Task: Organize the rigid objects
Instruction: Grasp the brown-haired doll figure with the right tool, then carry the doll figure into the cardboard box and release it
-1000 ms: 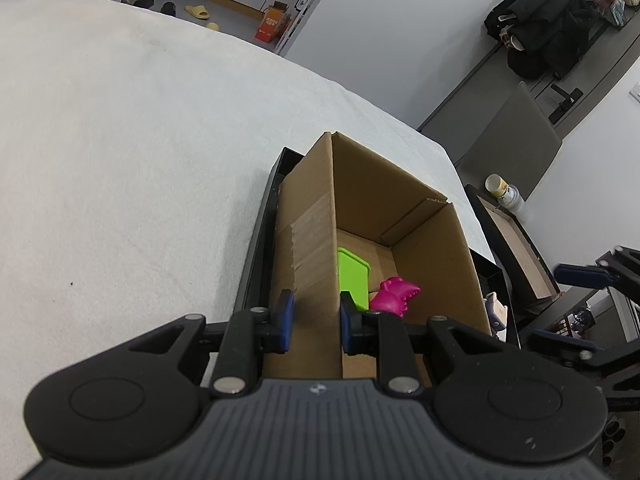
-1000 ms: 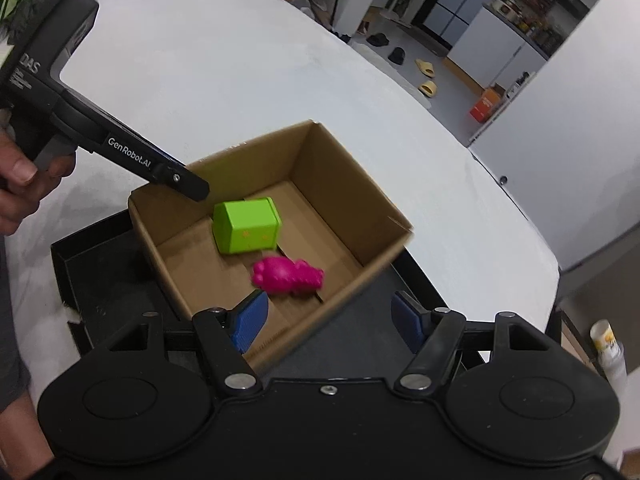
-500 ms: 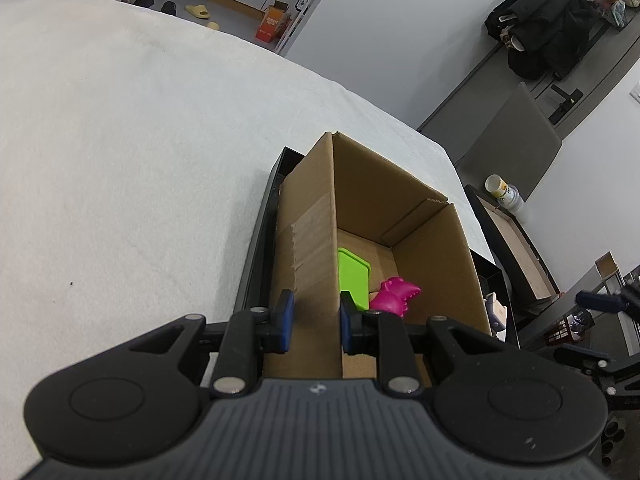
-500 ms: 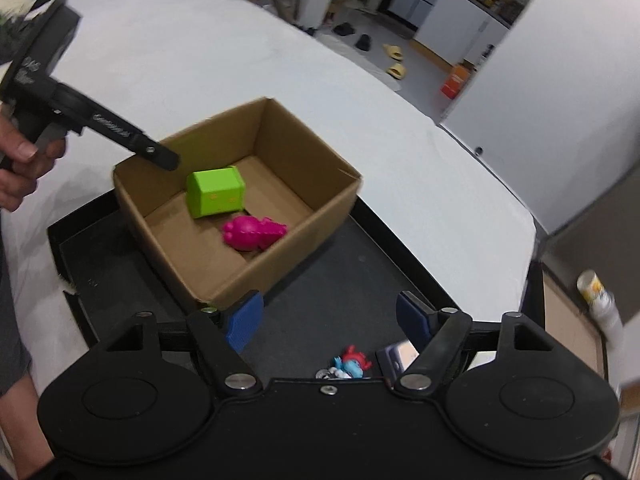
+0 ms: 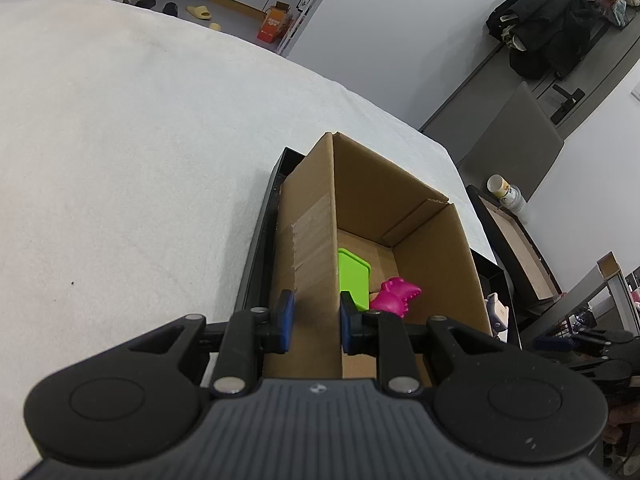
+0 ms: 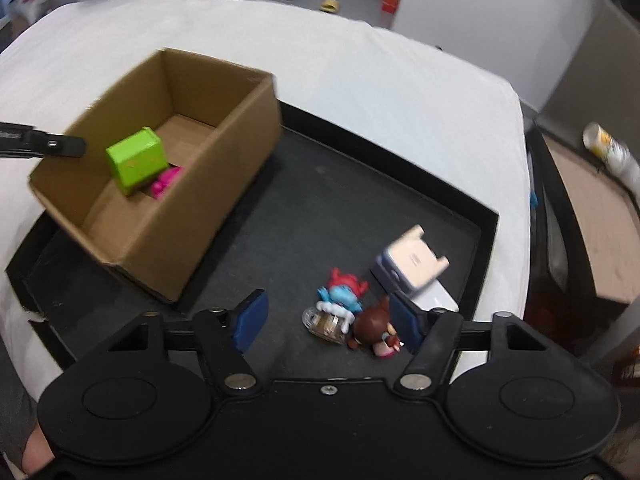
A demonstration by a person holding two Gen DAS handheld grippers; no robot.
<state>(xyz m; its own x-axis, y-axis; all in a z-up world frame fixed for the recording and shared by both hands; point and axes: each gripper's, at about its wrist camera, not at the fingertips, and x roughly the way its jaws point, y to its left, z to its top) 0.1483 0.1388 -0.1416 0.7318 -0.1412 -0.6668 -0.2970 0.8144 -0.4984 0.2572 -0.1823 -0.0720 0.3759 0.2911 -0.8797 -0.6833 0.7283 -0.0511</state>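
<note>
My left gripper (image 5: 316, 320) is shut on the near wall of an open cardboard box (image 5: 432, 248); one of its fingers (image 6: 48, 146) shows at the box's left rim in the right wrist view. A green block (image 6: 138, 160) and a pink toy (image 6: 166, 182) lie inside the box (image 6: 172, 220). The box stands in a black tray (image 6: 320, 200). My right gripper (image 6: 326, 320) hovers over the tray's near right part, its jaws closing. A blue figure with a red hat (image 6: 344, 292) and a clear piece (image 6: 324, 322) lie between the pads, untouched. A brown-haired doll (image 6: 374, 326) sits by the right pad.
A white and lavender toy (image 6: 412, 264) lies in the tray beyond the doll. The tray rests on a white-covered table (image 5: 120, 160). Off the table's right edge are a shallow brown-lined tray (image 6: 592, 220) and a yellow-labelled can (image 6: 608, 152).
My right gripper swung right and down, from over the box to over the small figures, rolling as it went, and its jaws narrowed. The left gripper and the box did not move.
</note>
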